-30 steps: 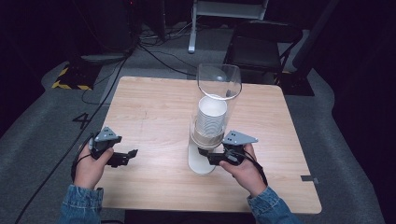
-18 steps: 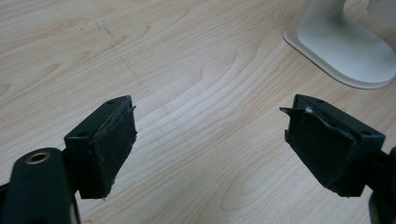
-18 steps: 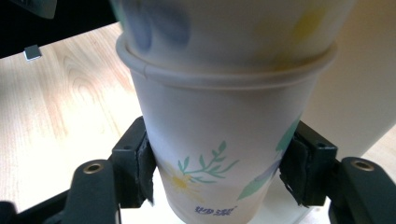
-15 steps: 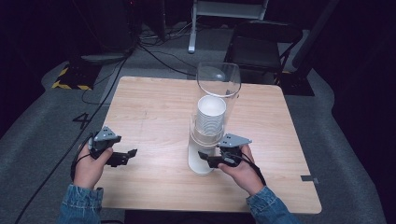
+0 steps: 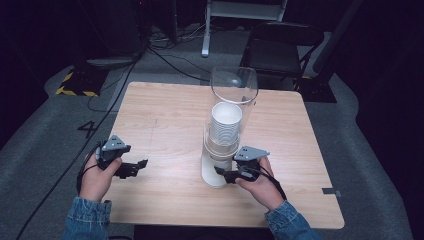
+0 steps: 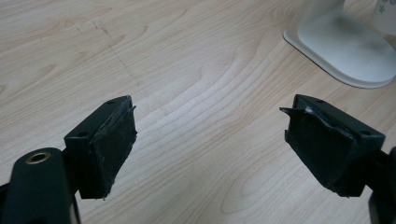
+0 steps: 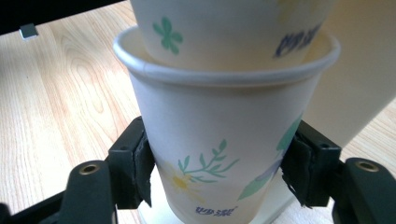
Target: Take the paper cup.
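A cup dispenser stands mid-table, with a clear tube (image 5: 233,85) over a stack of white paper cups (image 5: 226,125) and a white base (image 5: 212,175). My right gripper (image 5: 220,172) reaches in from the right under the tube. In the right gripper view its pads (image 7: 140,163) press on both sides of the lowest flower-printed paper cup (image 7: 219,130), with another cup nested in it. These jaws have just eased open a little, and the cup is still between them. My left gripper (image 5: 140,165) rests open at the table's left, with nothing between its jaws (image 6: 210,135).
The wooden table (image 5: 165,115) has bare room to the left and behind the dispenser. The dispenser's base (image 6: 345,51) lies ahead and to the right of the left gripper. A dark chair (image 5: 280,50) and cables lie on the floor beyond the far edge.
My right gripper has shifted slightly left and toward me at the dispenser's foot. The left hand has stayed put.
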Available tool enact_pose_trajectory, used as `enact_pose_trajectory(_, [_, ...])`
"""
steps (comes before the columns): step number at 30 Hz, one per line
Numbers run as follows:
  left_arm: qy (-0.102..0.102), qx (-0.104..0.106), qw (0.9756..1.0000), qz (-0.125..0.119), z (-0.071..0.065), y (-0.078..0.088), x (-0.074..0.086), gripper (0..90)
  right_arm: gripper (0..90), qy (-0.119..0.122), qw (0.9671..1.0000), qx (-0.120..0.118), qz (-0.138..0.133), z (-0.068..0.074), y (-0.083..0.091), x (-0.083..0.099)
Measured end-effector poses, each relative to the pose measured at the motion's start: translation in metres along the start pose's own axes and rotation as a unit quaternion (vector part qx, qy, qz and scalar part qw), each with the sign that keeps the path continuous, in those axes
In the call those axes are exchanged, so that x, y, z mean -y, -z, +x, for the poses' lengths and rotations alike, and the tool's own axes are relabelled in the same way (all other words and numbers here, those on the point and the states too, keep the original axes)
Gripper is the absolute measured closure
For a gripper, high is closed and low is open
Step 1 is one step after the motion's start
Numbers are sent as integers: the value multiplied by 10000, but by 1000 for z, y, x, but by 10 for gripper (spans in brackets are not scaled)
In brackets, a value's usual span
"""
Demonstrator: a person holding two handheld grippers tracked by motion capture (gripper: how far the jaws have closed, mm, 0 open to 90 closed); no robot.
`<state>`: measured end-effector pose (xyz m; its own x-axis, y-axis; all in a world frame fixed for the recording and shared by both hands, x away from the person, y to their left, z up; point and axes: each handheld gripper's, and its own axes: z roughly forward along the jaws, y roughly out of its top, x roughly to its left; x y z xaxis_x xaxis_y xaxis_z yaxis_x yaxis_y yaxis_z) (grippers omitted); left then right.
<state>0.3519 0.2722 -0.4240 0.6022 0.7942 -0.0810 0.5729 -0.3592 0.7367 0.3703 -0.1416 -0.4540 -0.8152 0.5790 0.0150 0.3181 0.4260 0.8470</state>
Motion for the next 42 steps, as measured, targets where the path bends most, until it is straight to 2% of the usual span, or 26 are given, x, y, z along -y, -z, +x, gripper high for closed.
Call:
enact_pose_trajectory(6, [-56,31,10000,-22,0,-5,-5,160,337,42,9998,45,205,0,3,7])
enact_pose_trajectory(11, [-105,62,9999,-12,-1,-9,-10,160,335,-6,9997,67,249,-2,6,12])
enact_pose_trajectory(17, [-130,99,9999,-13,-3,-16,-16,160,334,1,9993,201,312,-4,14,17])
enact_pose_trajectory(18, [-183,118,9998,0,-3,-19,-18,160,334,-25,9991,265,320,-6,17,19])
enact_pose_trajectory(24, [-206,171,9996,15,-5,-25,-24,160,334,-121,9987,416,261,-12,30,21])
enact_pose_trajectory(27, [-236,227,9995,7,-5,-28,-27,160,334,-247,9978,587,174,-20,43,22])
enact_pose_trajectory(36, [-243,190,9995,35,-6,-30,-27,160,334,-481,9949,879,-61,-38,65,21])
enact_pose_trajectory(39, [-245,141,9996,42,-5,-27,-25,160,334,-585,9932,991,-168,-45,72,19])
enact_pose_trajectory(41, [-240,142,9996,70,-4,-24,-22,160,333,-737,9900,1162,-321,-51,79,16])
enact_pose_trajectory(42, [-240,142,9996,70,-4,-24,-22,160,333,-737,9900,1162,-321,-51,79,16])
